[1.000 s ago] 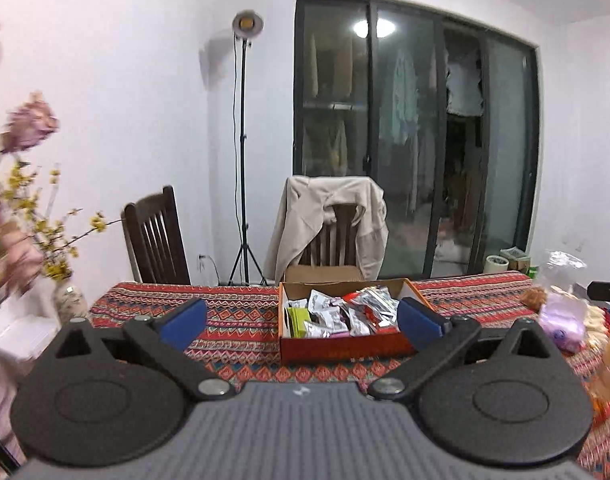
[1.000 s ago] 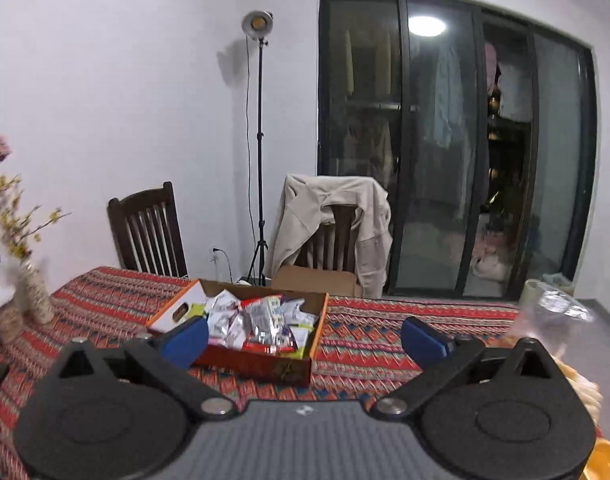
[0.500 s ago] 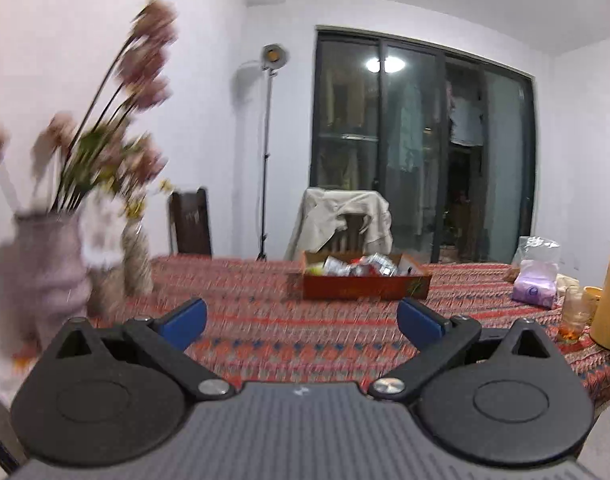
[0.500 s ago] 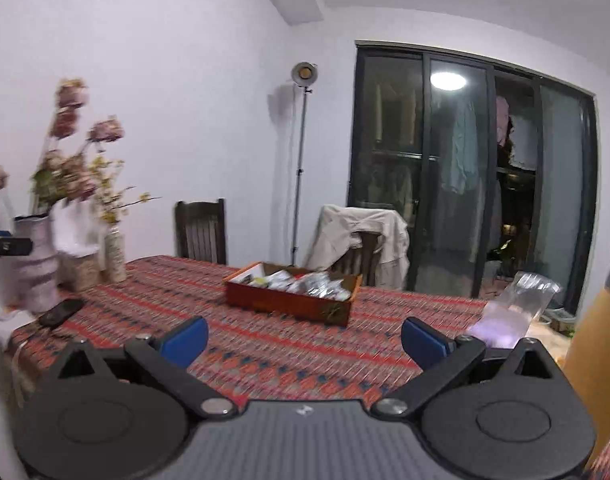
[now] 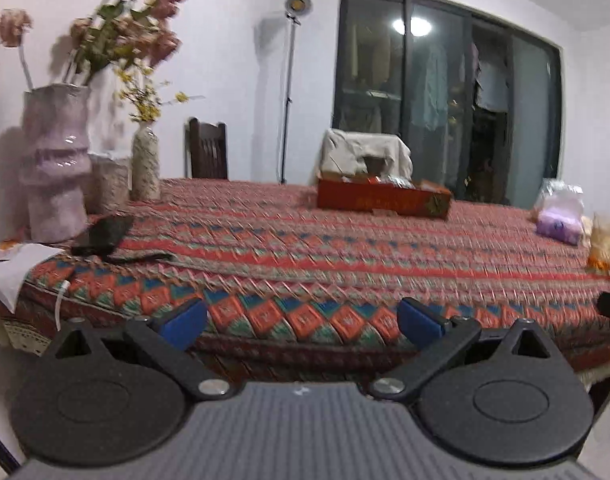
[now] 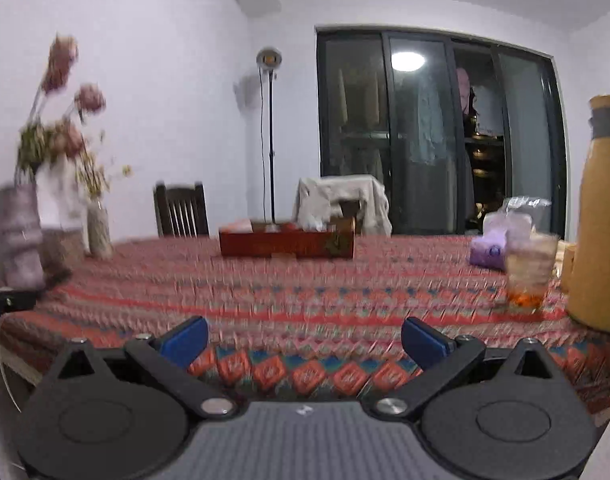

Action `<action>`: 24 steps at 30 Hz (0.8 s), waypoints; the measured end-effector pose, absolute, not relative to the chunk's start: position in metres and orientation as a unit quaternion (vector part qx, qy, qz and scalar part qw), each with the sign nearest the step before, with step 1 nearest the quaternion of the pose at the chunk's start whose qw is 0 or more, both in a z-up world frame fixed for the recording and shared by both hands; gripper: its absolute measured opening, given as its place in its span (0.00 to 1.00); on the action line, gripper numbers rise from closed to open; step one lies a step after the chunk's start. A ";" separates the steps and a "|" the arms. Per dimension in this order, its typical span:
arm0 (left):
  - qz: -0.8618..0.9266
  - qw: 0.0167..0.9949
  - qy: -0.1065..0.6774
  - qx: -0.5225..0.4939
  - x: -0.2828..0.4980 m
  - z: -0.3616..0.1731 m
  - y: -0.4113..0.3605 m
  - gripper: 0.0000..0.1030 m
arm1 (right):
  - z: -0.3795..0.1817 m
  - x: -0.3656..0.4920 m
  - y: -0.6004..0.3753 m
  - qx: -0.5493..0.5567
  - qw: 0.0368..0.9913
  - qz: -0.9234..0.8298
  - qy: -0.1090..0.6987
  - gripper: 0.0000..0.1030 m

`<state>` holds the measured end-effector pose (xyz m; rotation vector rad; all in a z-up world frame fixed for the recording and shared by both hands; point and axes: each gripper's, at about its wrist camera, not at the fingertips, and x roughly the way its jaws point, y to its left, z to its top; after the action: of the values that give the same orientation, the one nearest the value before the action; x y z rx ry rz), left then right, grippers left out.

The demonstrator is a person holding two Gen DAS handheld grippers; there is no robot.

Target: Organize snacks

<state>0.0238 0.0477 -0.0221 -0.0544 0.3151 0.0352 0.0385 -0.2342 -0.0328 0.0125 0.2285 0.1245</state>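
I have both tools at the near edge of the table [image 5: 345,248], low and level with the cloth. My left gripper [image 5: 301,316] has its jaws spread wide with nothing between them, and my right gripper [image 6: 303,338] is the same, wide apart and empty. The snacks sit in the red box [image 5: 383,200] far across the table toward the chair with the jacket [image 5: 363,156]; from this low angle I see only wrapper tops above its rim, so I cannot tell how tidy they are. Since I see no loose packets on the open cloth and both tools are empty and well away from the box, I judge the sorting to be largely done, or else paused. The only other candidates are the bags [image 5: 561,216] at the right side, too blurred to read. For room, the middle of the table is bare cloth, a broad clear lane to the box. The left edge is crowded: a tall vase [image 5: 55,160] of flowers, a smaller vase [image 5: 145,164], a dark flat thing [image 5: 103,234] and white paper [image 5: 13,268] overhanging the corner. On the right stand a glass [image 6: 529,268] and a yellow jug [image 6: 601,236] near the edge, both easy to knock, so I would keep my right tool inward.
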 end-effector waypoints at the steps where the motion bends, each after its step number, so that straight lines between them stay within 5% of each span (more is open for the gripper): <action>1: 0.017 0.987 0.159 -0.021 0.023 -0.024 0.046 1.00 | -0.036 0.041 -0.231 0.013 0.990 0.068 0.123 1.00; 24: 0.018 0.988 0.152 -0.007 0.018 -0.019 0.038 1.00 | -0.033 0.038 -0.217 0.016 0.989 0.103 0.106 1.00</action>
<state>0.0176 0.0376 -0.0190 -0.0150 0.3046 0.0352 0.0383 -0.2174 -0.0327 0.0328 0.2129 0.2078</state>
